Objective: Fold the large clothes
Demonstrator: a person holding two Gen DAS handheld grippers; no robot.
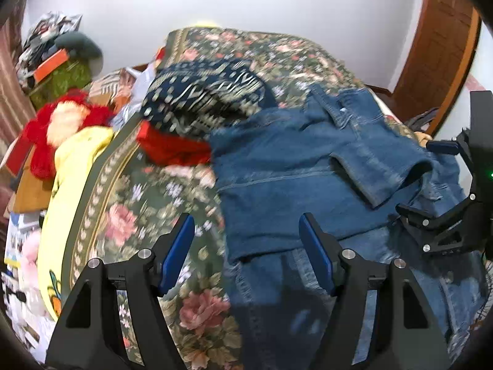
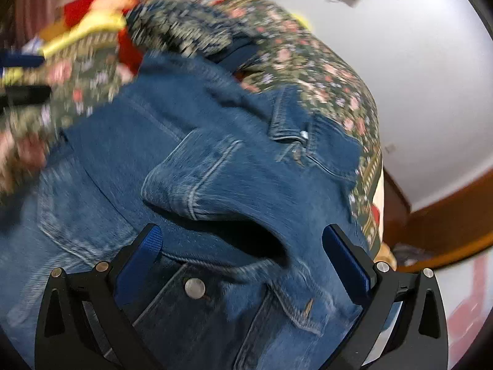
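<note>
1. The left gripper (image 1: 246, 246) is wide open, holding nothing, above the denim jacket (image 1: 308, 169).
2. The right gripper (image 2: 243, 257) is open too, empty, over the jacket's cuff (image 2: 197, 185).
3. The jacket lies on the floral bed (image 1: 138, 215); motion blur hides the details.

Left tongs (image 1: 246, 246), right tongs (image 2: 243, 256): black angular frames, blue ribbed pads (silver round screws).

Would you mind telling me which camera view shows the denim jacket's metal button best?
The right wrist view: the metal button sits close and sharp between the open right gripper fingers. The left wrist view shows the denim jacket, but no button is discernible.
</note>
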